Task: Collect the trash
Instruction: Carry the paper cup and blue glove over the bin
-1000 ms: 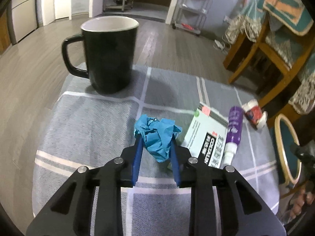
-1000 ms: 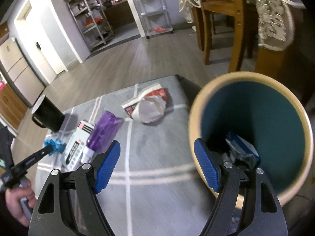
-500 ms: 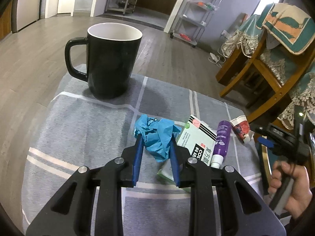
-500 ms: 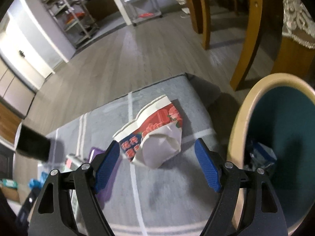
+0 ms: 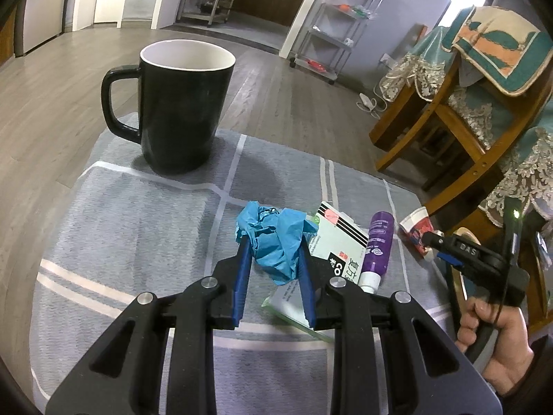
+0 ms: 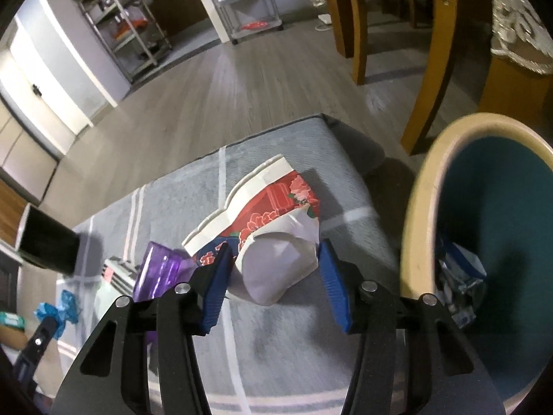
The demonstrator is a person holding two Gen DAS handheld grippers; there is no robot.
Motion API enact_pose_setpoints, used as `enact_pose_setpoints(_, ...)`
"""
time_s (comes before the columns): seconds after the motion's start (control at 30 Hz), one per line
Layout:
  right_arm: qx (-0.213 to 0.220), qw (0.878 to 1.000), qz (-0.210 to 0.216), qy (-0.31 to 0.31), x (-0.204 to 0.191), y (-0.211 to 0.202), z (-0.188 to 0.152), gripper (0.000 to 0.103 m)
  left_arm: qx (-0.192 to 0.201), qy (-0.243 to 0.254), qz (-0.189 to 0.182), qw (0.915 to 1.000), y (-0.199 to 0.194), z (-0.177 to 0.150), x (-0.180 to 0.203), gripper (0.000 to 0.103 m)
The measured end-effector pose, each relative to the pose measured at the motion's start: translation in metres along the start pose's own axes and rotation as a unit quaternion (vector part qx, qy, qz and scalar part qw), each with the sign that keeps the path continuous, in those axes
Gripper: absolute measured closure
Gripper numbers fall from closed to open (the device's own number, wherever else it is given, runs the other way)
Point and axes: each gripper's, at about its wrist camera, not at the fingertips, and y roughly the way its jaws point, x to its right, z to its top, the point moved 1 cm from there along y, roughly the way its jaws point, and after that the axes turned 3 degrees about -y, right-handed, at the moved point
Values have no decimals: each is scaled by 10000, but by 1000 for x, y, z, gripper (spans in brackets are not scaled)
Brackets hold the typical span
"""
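Left gripper (image 5: 273,252): pads pinching blue crumpled wad (image 5: 273,238) above grey cloth (image 5: 138,224), w/ black mug (image 5: 183,103) beyond. Right gripper (image 6: 273,276): fingers spread, straddling crushed paper cup (image 6: 276,242) (contact unclear) lying on cloth nr bin (image 6: 425,207), which is holding wrappers.

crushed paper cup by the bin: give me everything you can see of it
The crushed paper cup lies on its side on the grey checked cloth, flattened and creased. Outside is a red floral print with a dark blue patch; rim band and inside look white. It sits near the cloth's edge, next to the teal bin, with the purple bottle close on its other side. The right gripper is open, fingers either side of it; contact cannot be told. In the left wrist view it shows small.
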Motion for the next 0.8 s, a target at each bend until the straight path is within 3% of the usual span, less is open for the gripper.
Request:
enact_pose_setpoints(0.37, 547, 9973, 468, -153, 9, -76, -27, 50, 130, 74, -229, 9996, -7, -2, 5, 78)
enact_pose_setpoints(0.8, 992, 9933, 575, 154, 47, -141, -77, 50, 422, 570, -351, 9969, -23, -10, 24, 78)
